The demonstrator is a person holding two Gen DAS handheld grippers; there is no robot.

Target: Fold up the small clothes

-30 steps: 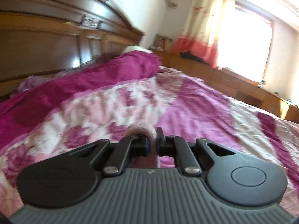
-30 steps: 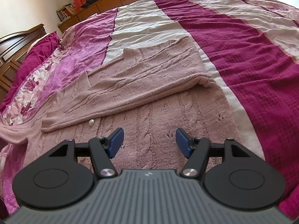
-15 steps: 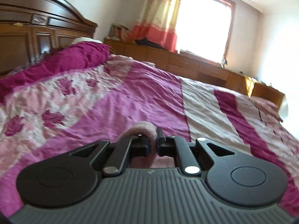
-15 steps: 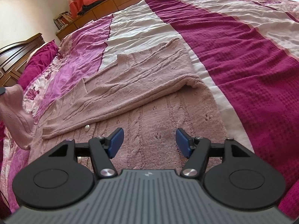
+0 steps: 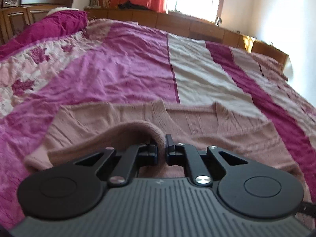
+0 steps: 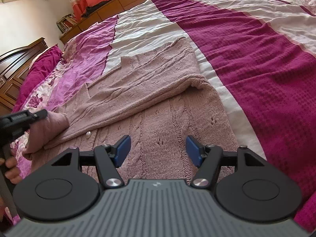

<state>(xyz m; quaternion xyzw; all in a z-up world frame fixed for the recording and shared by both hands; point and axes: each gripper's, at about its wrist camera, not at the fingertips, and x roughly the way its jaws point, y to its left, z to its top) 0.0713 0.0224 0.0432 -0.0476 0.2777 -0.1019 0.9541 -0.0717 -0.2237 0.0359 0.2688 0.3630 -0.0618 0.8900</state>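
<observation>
A dusty-pink knitted cardigan [image 6: 158, 90] lies spread on the bed, one front panel folded over its body. In the left wrist view the same cardigan [image 5: 197, 118] stretches across ahead. My left gripper [image 5: 162, 148] is shut on a sleeve [image 5: 136, 128] of it, which loops up and over the jaws. From the right wrist view this left gripper [image 6: 42, 114] shows at the left edge, carrying the sleeve [image 6: 49, 126] over the cardigan's side. My right gripper [image 6: 158, 150] hovers open above the cardigan's lower part, with nothing between its blue pads [image 6: 123, 148].
The bedspread [image 6: 256, 69] has magenta, purple and white stripes. A dark wooden headboard [image 5: 23, 13] and a magenta pillow [image 5: 51, 27] lie at the far left. Low wooden cabinets [image 5: 177, 21] run under a curtained window. A hand [image 6: 11, 167] holds the left gripper's handle.
My left gripper has swung right and down with the sleeve, from facing the headboard to over the cardigan, and has come into the right wrist view. The right gripper stayed put.
</observation>
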